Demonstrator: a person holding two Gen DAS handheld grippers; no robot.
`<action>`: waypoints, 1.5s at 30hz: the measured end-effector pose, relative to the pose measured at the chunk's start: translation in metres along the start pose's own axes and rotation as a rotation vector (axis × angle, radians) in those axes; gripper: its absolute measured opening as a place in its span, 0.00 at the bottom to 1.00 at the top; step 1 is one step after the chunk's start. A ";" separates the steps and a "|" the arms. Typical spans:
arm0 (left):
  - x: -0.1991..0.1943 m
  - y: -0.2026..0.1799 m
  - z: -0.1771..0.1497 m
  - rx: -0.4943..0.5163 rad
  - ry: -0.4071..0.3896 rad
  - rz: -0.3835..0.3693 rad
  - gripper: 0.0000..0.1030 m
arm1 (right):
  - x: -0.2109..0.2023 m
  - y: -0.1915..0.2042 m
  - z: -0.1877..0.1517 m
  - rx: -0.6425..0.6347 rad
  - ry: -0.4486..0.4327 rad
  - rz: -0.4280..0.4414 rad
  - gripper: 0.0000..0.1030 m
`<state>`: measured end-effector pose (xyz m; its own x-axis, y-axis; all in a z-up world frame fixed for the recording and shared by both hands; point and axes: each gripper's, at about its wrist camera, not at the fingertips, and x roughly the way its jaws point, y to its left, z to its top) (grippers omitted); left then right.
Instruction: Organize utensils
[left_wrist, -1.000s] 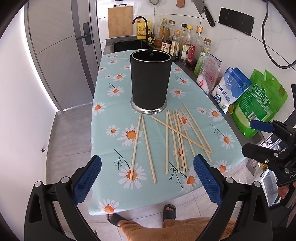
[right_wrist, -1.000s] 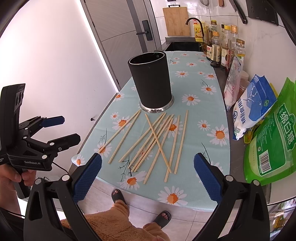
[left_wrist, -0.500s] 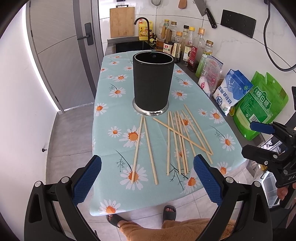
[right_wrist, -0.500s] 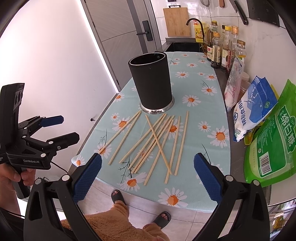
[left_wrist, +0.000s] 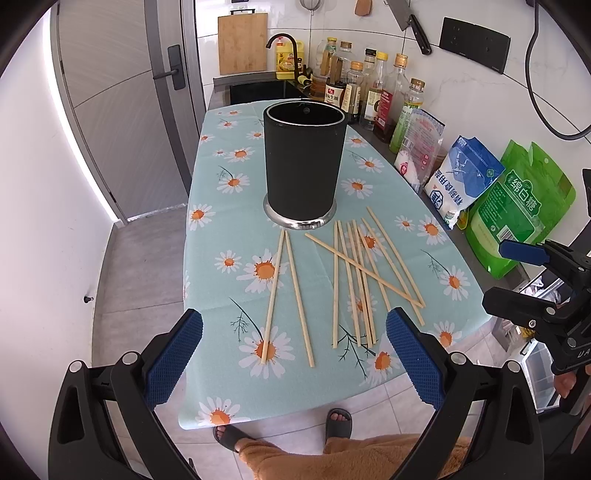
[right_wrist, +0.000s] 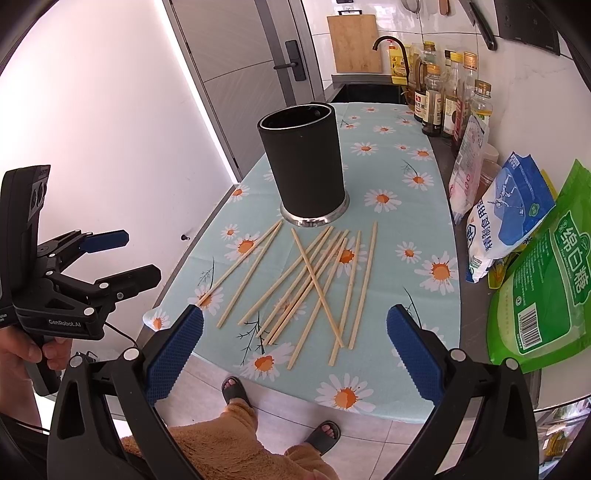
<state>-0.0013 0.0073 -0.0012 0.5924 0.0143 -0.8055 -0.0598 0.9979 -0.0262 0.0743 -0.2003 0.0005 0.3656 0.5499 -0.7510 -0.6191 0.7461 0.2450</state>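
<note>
A black cylindrical utensil holder (left_wrist: 304, 166) (right_wrist: 303, 166) with a steel base stands upright on the daisy-print tablecloth (left_wrist: 229, 266) (right_wrist: 406, 295). Several wooden chopsticks lie loose in front of it: a pair (left_wrist: 286, 291) on the left and a crossed heap (left_wrist: 364, 273) (right_wrist: 314, 280) on the right. My left gripper (left_wrist: 293, 356) hovers open over the table's near edge, nothing between its blue pads. My right gripper (right_wrist: 293, 356) is open too, held off the near right corner. Each gripper shows in the other's view, the right gripper (left_wrist: 517, 280) and the left gripper (right_wrist: 125, 258).
Oil and sauce bottles (left_wrist: 369, 92) line the back wall, with a pink packet (left_wrist: 421, 147), a blue-white bag (left_wrist: 461, 177) and a green bag (left_wrist: 517, 206) along the right edge. A sink and tap (left_wrist: 280, 48) sit behind. A person's slippered feet (left_wrist: 280, 428) stand below the near edge.
Both grippers have drifted slightly toward the table, staying open. The chopsticks and holder have not moved.
</note>
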 end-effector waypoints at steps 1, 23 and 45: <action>0.000 0.000 0.000 -0.002 0.000 -0.001 0.94 | 0.000 0.000 0.000 -0.001 0.000 -0.001 0.96; 0.000 0.000 -0.001 0.005 0.004 0.001 0.94 | 0.001 0.004 0.001 -0.007 0.000 0.001 0.96; 0.013 0.011 0.008 0.013 0.045 -0.048 0.94 | 0.019 0.000 0.009 -0.043 0.054 0.003 0.96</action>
<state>0.0121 0.0188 -0.0077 0.5572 -0.0363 -0.8296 -0.0214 0.9981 -0.0580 0.0870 -0.1863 -0.0082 0.3263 0.5302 -0.7826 -0.6499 0.7270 0.2216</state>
